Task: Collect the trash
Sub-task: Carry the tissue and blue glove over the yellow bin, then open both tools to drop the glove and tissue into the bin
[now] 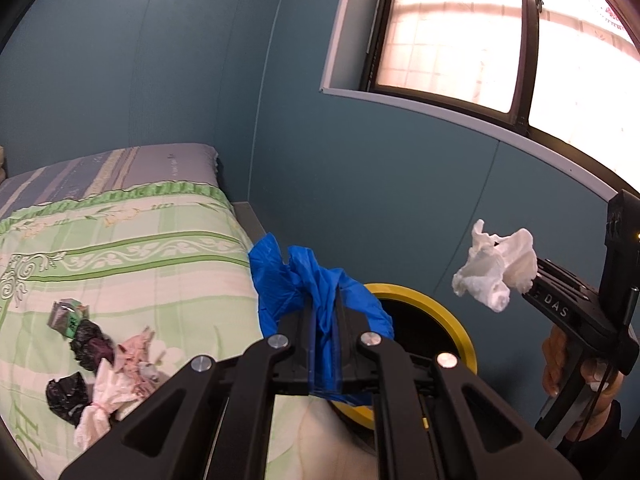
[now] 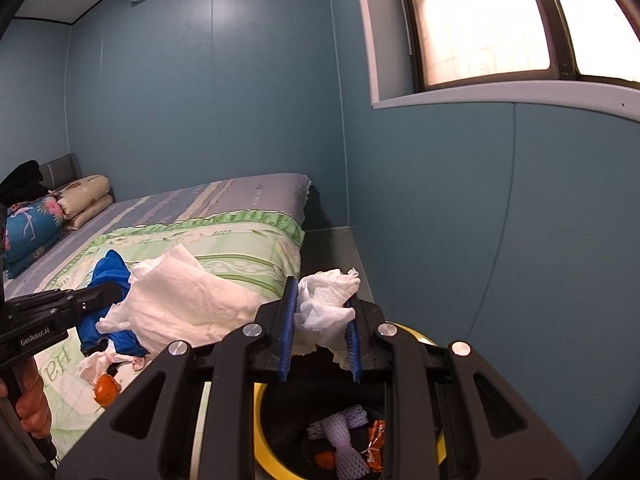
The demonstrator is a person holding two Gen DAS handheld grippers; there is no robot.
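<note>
My left gripper [image 1: 325, 312] is shut on a crumpled blue plastic bag [image 1: 316, 280] and holds it in the air beside the bed, just left of the yellow-rimmed black bin [image 1: 460, 336]. My right gripper [image 2: 322, 320] is shut on a white tissue [image 2: 326, 300] directly above the bin [image 2: 260, 420]. The right gripper and its tissue [image 1: 496, 268] also show in the left wrist view. On the bed lie two black bags [image 1: 86, 346], a pink-and-white wrapper [image 1: 116, 384] and a small green packet [image 1: 66, 316].
The bed with a green patterned quilt [image 1: 120, 248] fills the left. The bin holds foam fruit nets [image 2: 344, 440] and orange wrappers. A blue wall and a window [image 1: 460, 32] stand behind. Pillows [image 2: 60, 208] lie at the bed's head.
</note>
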